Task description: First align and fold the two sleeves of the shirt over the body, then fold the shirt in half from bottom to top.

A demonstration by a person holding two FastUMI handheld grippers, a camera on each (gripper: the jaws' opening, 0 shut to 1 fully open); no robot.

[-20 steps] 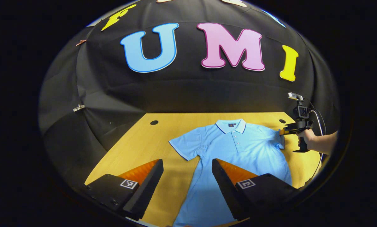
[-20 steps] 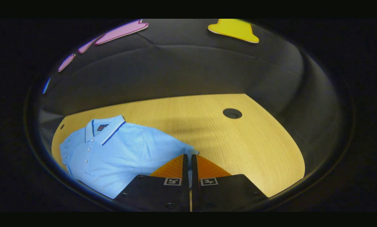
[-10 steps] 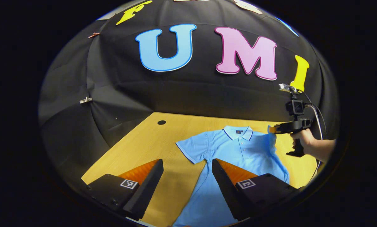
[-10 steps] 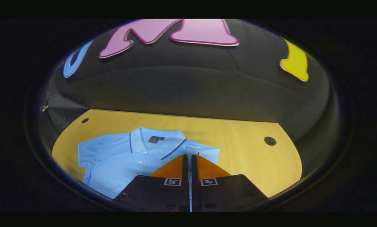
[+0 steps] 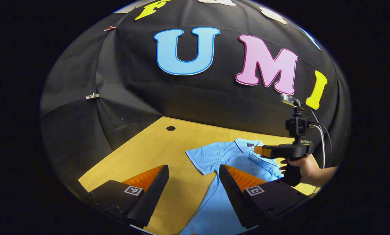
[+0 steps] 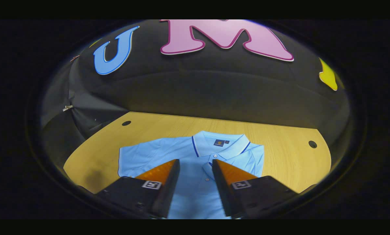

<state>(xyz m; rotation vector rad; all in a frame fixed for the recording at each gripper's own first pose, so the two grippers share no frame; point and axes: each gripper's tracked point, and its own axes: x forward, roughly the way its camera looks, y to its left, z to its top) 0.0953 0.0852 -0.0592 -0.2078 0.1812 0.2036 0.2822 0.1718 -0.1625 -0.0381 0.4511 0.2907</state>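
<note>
Now the right hand-held gripper point(image 6: 195, 166) hangs over the shirt's point(image 6: 188, 153) placket, fingers apart and empty, a hand point(image 5: 304, 168) gripping its handle. Likewise the left hand-held gripper point(image 5: 194, 173) is spread wide above the surface point(image 5: 142, 153), where the shirt lies flat; its collar label is too small to read.

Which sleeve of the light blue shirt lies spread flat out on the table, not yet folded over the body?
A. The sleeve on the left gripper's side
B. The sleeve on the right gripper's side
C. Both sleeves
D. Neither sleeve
A. In the right gripper view the shirt has one sleeve spread out flat on the table; on the other side the shirt ends in a straight edge at the shoulder.
</note>
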